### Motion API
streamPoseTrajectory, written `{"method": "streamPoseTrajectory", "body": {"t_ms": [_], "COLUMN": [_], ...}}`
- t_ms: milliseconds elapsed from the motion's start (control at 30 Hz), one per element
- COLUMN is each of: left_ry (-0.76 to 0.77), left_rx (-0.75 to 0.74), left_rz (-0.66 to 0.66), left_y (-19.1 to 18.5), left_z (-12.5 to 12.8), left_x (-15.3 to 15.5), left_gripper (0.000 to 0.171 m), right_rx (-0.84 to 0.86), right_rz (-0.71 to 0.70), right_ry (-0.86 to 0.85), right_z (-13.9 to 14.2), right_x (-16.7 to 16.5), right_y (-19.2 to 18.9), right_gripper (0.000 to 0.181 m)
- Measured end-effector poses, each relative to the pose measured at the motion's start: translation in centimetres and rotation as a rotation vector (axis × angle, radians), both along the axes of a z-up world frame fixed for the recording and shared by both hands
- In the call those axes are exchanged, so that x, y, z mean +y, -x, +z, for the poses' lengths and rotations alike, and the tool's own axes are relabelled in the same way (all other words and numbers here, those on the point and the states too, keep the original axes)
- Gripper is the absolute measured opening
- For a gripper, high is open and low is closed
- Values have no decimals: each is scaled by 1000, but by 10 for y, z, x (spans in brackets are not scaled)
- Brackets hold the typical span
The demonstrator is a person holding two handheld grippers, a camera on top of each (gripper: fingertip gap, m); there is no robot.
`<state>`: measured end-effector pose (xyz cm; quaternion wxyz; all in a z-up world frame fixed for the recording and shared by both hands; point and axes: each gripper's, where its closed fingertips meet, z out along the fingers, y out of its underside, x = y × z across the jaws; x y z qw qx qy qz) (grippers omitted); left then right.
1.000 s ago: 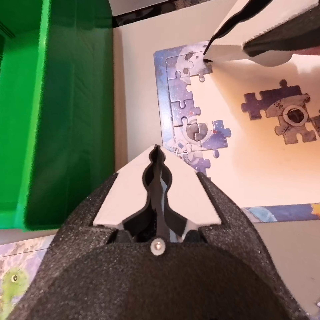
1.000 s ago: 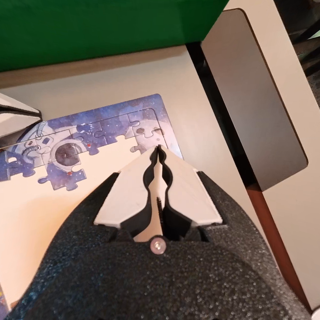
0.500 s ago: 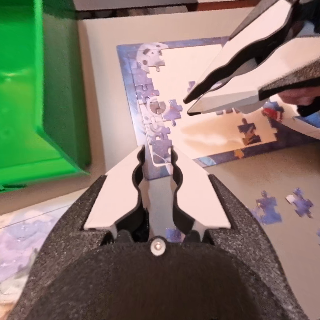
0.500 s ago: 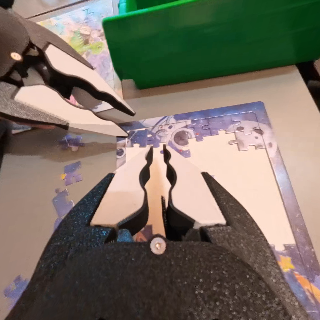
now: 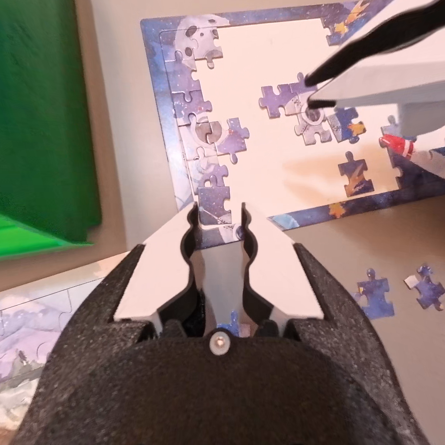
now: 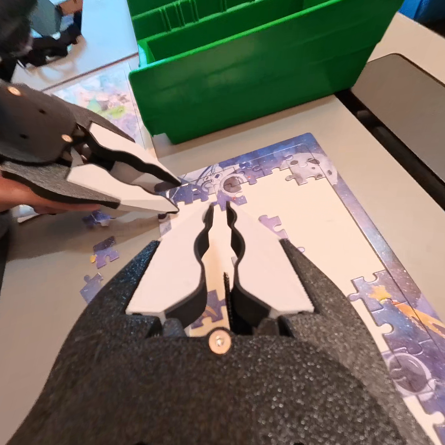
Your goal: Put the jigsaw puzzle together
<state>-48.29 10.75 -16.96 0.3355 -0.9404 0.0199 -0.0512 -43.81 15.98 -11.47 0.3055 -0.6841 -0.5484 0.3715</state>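
Observation:
The puzzle tray has a blue frame (image 5: 154,96) and a pale bare inside. A column of joined pieces (image 5: 187,106) runs along its left side; in the right wrist view it is a row (image 6: 252,173) on the far side. A loose cluster of joined pieces (image 5: 286,103) and a single piece (image 5: 355,178) lie inside the tray. My left gripper (image 5: 219,207) is open and empty above the tray's near corner. My right gripper (image 5: 310,92) is open and empty, its tips over the cluster. In the right wrist view the right gripper (image 6: 219,206) is a little open and the left gripper (image 6: 178,197) is at the left.
A green bin (image 6: 240,84) stands beside the tray. Loose pieces lie on the grey table (image 5: 373,296) (image 5: 423,291) (image 6: 106,250). Another pale puzzle (image 5: 36,325) lies near the bin. More joined pieces (image 6: 385,313) fill the tray's near right corner. A dark panel (image 6: 409,96) is at the far right. The grippers' ends are close to 9 cm from one another.
Both grippers were shut with their tips down at the two ends of the joined column. They have opened and pulled back and up from the tray.

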Motion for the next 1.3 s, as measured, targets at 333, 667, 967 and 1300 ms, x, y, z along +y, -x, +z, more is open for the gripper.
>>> {"method": "streamPoseTrajectory", "body": {"t_ms": [333, 667, 967, 1300], "left_ry": [27, 47, 40, 35], "left_rx": [47, 52, 107, 25], "left_rz": [40, 6, 5, 110], "left_y": [8, 4, 3, 8], "left_z": [-2, -2, -3, 2], "left_x": [0, 1, 1, -3], "left_gripper": [20, 40, 25, 20], "right_rx": [-7, -180, -134, -156], "right_rz": [51, 116, -35, -1], "right_ry": [52, -30, -62, -52], "right_z": [-8, -50, -45, -50], "right_x": [-9, -19, 15, 4], "right_y": [4, 22, 18, 26], "right_gripper": [11, 0, 6, 2]}}
